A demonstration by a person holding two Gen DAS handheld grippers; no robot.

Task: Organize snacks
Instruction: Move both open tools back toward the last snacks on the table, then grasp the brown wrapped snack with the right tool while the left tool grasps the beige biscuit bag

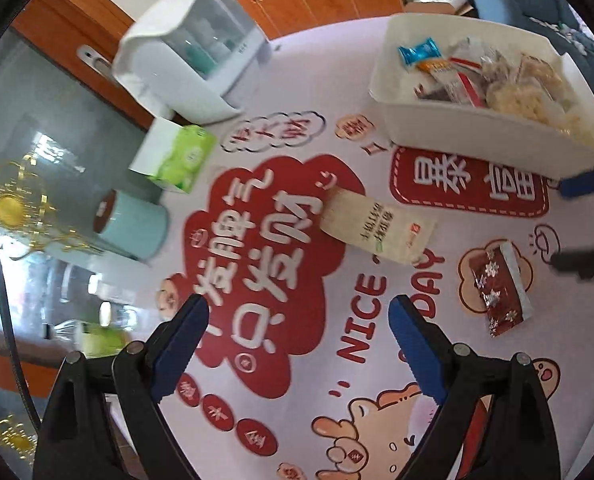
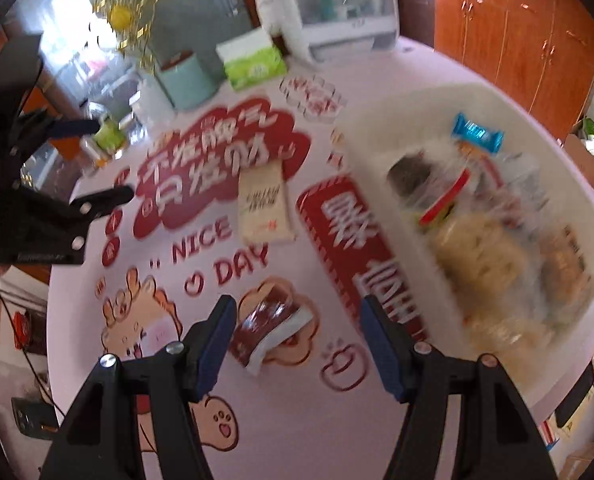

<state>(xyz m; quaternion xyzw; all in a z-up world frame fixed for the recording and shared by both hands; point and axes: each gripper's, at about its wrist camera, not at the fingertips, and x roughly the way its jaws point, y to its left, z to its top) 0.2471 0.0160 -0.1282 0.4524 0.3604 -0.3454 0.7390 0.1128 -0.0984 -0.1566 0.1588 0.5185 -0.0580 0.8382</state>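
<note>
On the printed pink tablecloth [image 2: 281, 400], the right gripper [image 2: 297, 344] hangs wide open and empty over the dark-red foil snack packet [image 2: 265, 328] — aligned to take it for the white plastic bin [image 2: 381, 136]; left gripper [image 1: 297, 340] gapes empty too.

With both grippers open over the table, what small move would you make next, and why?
Probably lower the right gripper onto the red packet and close. Its jaws are open and empty, the packet lies loose on the table just ahead between them, and the white bin already holds the other snacks. The beige packet lies farther off.
</note>
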